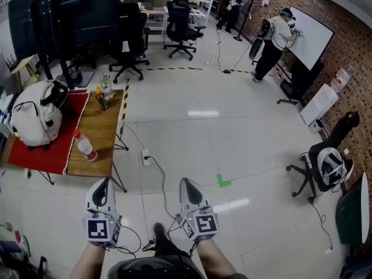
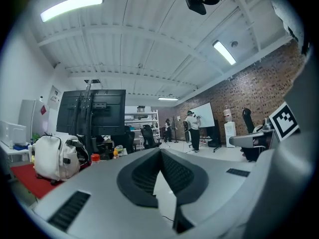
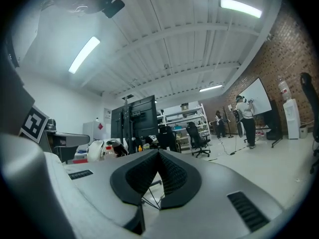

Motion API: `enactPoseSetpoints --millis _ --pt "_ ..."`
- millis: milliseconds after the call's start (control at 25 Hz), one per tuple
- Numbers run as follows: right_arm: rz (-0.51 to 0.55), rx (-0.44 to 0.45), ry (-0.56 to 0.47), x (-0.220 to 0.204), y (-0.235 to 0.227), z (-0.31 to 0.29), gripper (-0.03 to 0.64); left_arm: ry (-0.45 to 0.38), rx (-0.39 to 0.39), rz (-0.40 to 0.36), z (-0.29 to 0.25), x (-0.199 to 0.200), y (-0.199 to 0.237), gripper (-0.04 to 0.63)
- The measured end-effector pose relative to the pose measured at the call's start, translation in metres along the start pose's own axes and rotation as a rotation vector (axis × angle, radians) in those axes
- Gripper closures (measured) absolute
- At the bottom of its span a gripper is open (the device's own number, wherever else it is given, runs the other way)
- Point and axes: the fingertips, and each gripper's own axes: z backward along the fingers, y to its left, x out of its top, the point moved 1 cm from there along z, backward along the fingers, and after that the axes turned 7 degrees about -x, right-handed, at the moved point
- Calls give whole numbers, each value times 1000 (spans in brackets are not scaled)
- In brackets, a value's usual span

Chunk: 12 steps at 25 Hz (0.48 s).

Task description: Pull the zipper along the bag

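A white backpack [image 1: 32, 118] with black straps stands upright on a red cloth [image 1: 40, 156] at the left end of a wooden table [image 1: 104, 129]. Its zipper is too small to make out. Both grippers are held low in front of the person, over the floor and well short of the table. My left gripper [image 1: 104, 181] has its jaw tips together with nothing between them. My right gripper [image 1: 187, 182] is shut and empty too. The backpack [image 2: 52, 156] shows far off at the left in the left gripper view, and the backpack [image 3: 97, 151] is small and distant in the right gripper view.
A red-capped bottle [image 1: 85, 146] lies on the table, with other bottles [image 1: 103, 95] at its far end. A power strip [image 1: 145, 156] and cables trail across the floor. Office chairs [image 1: 180, 25] stand at the back, another chair [image 1: 325, 164] at the right. A person [image 1: 276, 36] stands at a whiteboard.
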Motion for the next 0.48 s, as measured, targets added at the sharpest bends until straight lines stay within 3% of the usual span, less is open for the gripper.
enactPoseSetpoints --millis 480 --pt "-9 7 -5 19 -80 -104 600 -16 17 -12 -133 19 -2 563"
